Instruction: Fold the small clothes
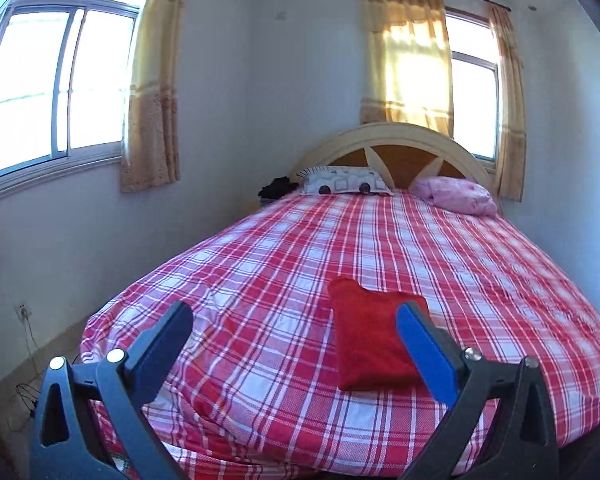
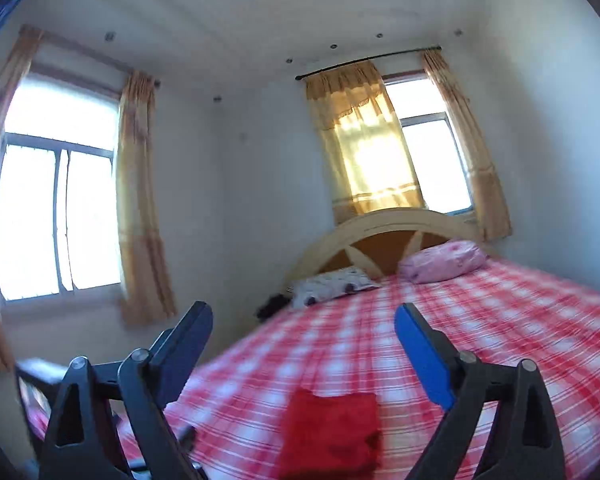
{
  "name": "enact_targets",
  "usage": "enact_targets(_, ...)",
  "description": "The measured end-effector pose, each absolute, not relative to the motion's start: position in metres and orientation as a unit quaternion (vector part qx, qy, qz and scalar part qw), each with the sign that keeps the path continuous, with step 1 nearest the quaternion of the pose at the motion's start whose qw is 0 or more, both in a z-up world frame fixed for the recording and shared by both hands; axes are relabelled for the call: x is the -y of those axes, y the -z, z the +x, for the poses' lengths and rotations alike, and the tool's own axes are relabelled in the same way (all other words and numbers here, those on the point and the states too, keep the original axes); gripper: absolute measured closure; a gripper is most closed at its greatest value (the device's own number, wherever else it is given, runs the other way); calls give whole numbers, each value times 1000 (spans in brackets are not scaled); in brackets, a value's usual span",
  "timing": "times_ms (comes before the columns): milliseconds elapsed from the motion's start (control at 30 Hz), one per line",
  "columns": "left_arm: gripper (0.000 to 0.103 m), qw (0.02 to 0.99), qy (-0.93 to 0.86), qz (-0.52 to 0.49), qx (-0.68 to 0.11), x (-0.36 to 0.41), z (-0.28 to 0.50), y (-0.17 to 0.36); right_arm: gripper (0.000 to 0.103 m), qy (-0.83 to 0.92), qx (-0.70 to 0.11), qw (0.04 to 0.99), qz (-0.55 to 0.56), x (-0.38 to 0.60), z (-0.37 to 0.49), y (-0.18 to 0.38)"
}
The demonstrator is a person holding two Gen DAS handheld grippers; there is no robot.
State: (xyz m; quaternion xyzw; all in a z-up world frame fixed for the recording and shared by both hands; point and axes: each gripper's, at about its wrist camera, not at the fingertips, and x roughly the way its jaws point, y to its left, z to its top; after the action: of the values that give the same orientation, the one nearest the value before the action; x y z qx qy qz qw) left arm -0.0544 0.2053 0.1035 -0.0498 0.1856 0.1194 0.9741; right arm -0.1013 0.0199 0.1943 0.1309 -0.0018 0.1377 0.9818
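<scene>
A small red garment (image 1: 370, 340) lies folded into a compact rectangle on the red-and-white plaid bed (image 1: 300, 264), near its foot. My left gripper (image 1: 294, 314) is open and empty, raised above the foot of the bed, with the garment behind its right finger. My right gripper (image 2: 304, 318) is also open and empty, held above the bed. In the right wrist view the red garment (image 2: 332, 432) lies below and between its fingers; that view is blurred.
A patterned pillow (image 1: 344, 180) and a pink pillow (image 1: 456, 194) lie at the arched headboard (image 1: 388, 140). A dark item (image 1: 276, 188) sits beside the bed's far left corner. Windows with yellow curtains are on two walls. Cables lie on the floor at left (image 1: 26, 396).
</scene>
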Motion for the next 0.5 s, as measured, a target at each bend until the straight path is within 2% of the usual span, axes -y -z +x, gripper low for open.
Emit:
enact_targets(100,0,974,-124,-44,-183,-205,-59,-103,9,-153,-19,981,117,-30,-99,-185)
enact_targets(300,0,972,-120,-21,-202,-184,-51,-87,9,-95,-87,990,66,-30,-75,-124)
enact_targets(500,0,976,-123,-18,-179,-162,-58,-80,9,-37,-110,992,47,-1,-65,-92)
